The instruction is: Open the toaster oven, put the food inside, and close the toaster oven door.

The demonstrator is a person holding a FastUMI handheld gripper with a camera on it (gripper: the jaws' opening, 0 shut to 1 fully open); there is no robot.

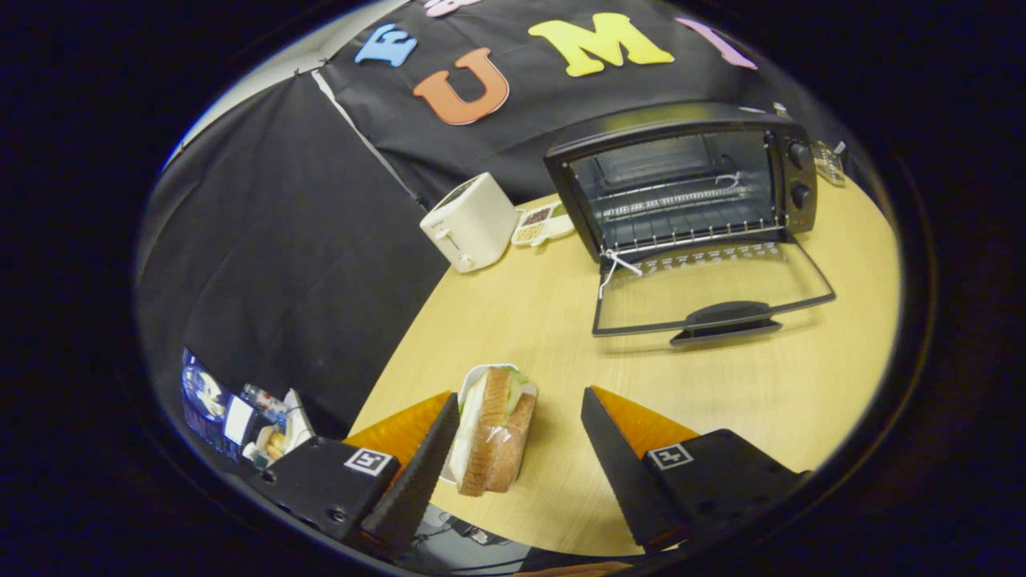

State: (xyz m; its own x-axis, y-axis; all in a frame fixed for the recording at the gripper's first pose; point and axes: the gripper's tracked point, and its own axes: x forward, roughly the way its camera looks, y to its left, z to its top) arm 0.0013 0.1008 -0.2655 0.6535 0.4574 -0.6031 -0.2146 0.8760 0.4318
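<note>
A: Risk from here? Quick

B: A slip was judged likely: the sandwich (495, 430), wrapped in clear film, was seen lying on a small white plate (478, 375) near the table (721, 401) edge. If it were pinched off-centre, it could be squashed, or the plate dragged off the edge

A: Anything with the oven?

B: The toaster oven (681, 188) was seen well beyond the fingers, its glass door (713, 288) already dropped flat, rack bare. The door could be clipped on the way in if the carry were kept low. A white toaster (473, 222) and a seed tray (543, 224) were noted beside it, out of the way

A: Claw?

B: The claw (519, 465) was seen spread wide, nothing held. The sandwich was placed between the fingers, close against the left one; contact could not be told. The right finger was seen well clear of it
</note>
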